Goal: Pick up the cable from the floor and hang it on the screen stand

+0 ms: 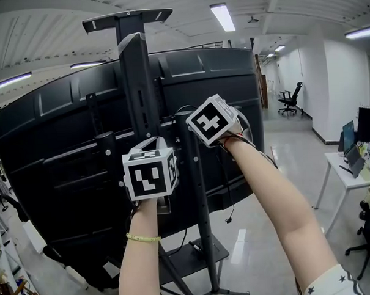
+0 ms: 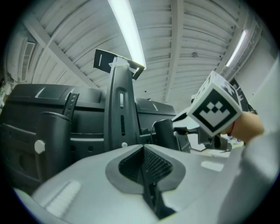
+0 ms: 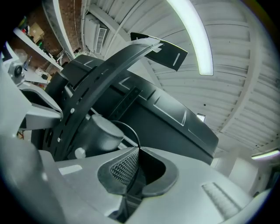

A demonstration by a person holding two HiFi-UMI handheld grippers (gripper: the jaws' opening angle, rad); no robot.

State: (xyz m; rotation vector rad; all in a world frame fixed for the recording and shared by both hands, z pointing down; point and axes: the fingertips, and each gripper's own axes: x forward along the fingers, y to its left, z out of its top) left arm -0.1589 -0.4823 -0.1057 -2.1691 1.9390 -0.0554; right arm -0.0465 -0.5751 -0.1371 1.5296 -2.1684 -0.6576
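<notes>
Both grippers are being held up against the back of a big black screen (image 1: 57,155) that is standing on its stand (image 1: 137,78). The left gripper (image 2: 143,153) is showing its jaws pressed together with nothing between them, just beside the stand's tall middle post. The right gripper (image 3: 138,151) is pinching a thin black cable (image 3: 127,125) between closed jaws. The cable is arcing up from the jaw tips toward the round top of a second post (image 3: 103,131). In the head view the cable seems to be trailing down the screen's back, though it is hard to trace against the black panel.
</notes>
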